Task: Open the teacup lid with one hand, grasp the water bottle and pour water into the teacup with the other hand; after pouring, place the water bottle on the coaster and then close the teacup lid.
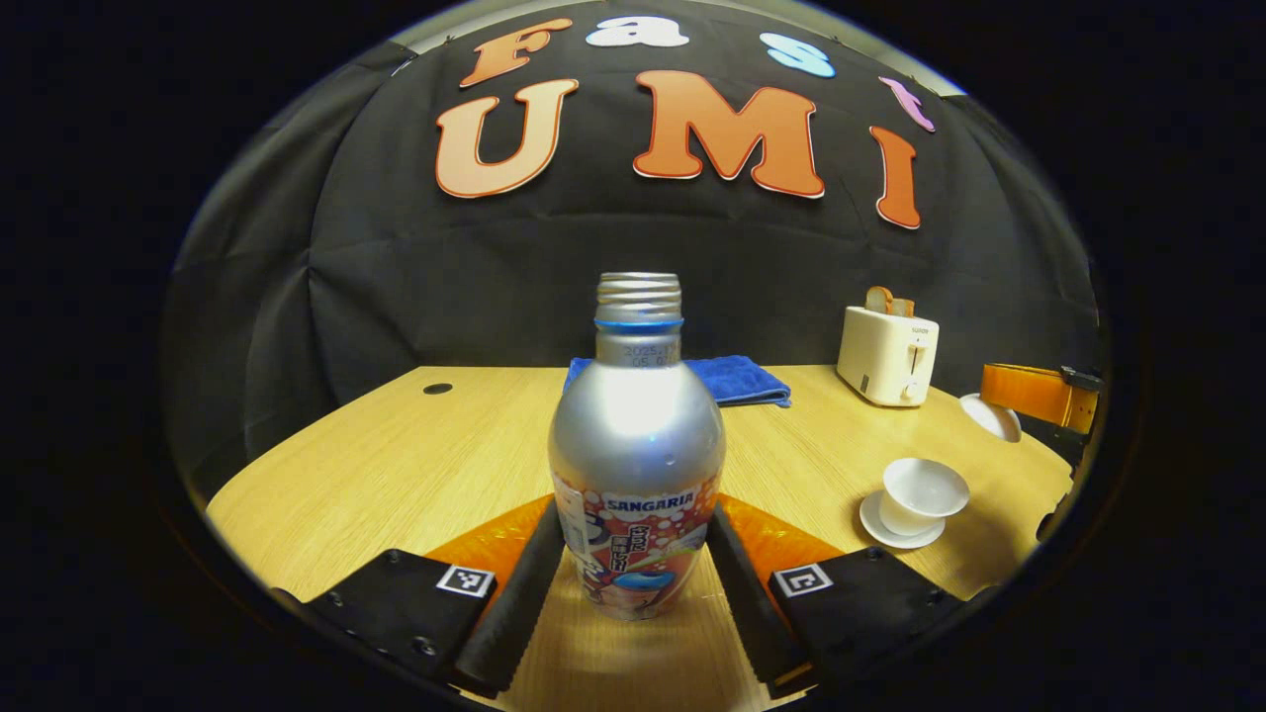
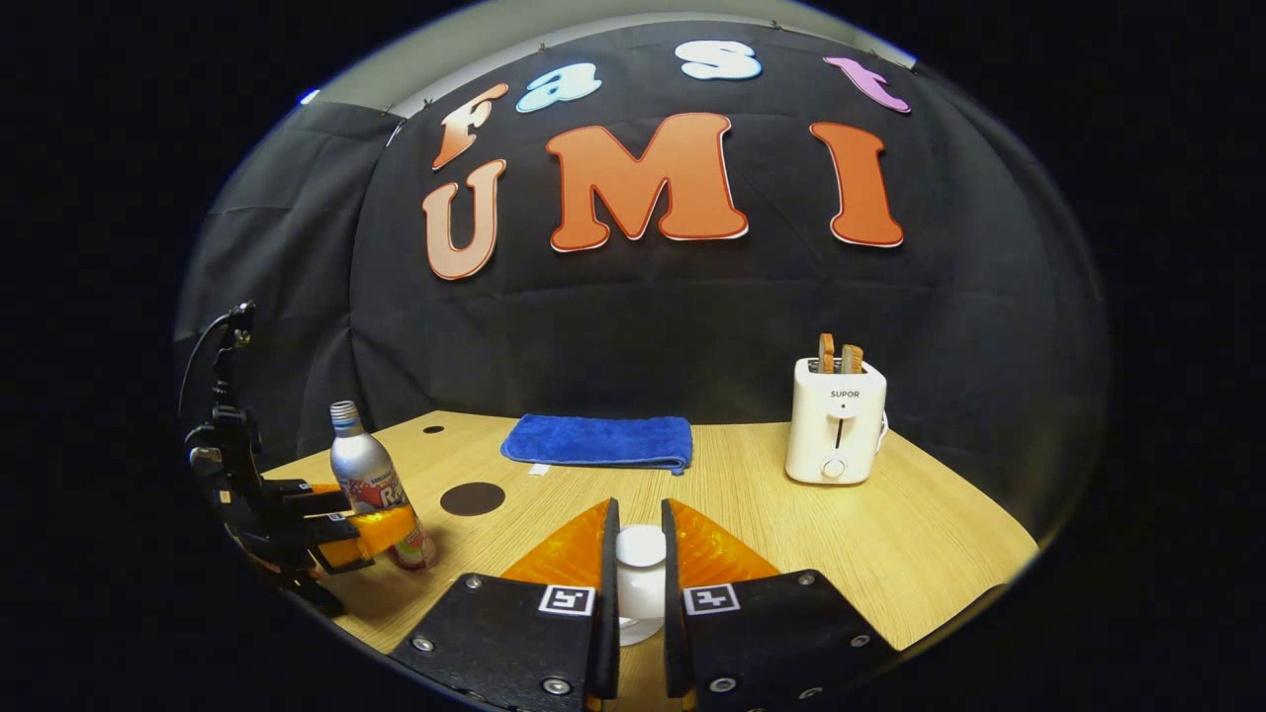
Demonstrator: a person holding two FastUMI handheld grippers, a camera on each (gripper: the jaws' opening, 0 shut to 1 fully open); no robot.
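bottle (image 1: 636, 465) upright between left hand-held gripper (image 1: 633, 593) fingers, seemingly clamped | right hand-held gripper (image 2: 640, 583) clamped on lid (image 2: 641, 546) | coaster (image 2: 472, 498) just beside bottle

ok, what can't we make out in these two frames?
- Left claw grip: in the left gripper view its fingers flank the bottle, but the angle doesn't show whether they actually press on it.
- Water in the teacup: left gripper view, too small and seen side-on.
- Lid: right gripper view, mostly hidden between the right claw's fingers.
- Bottle's fill: hidden by its metal wall.
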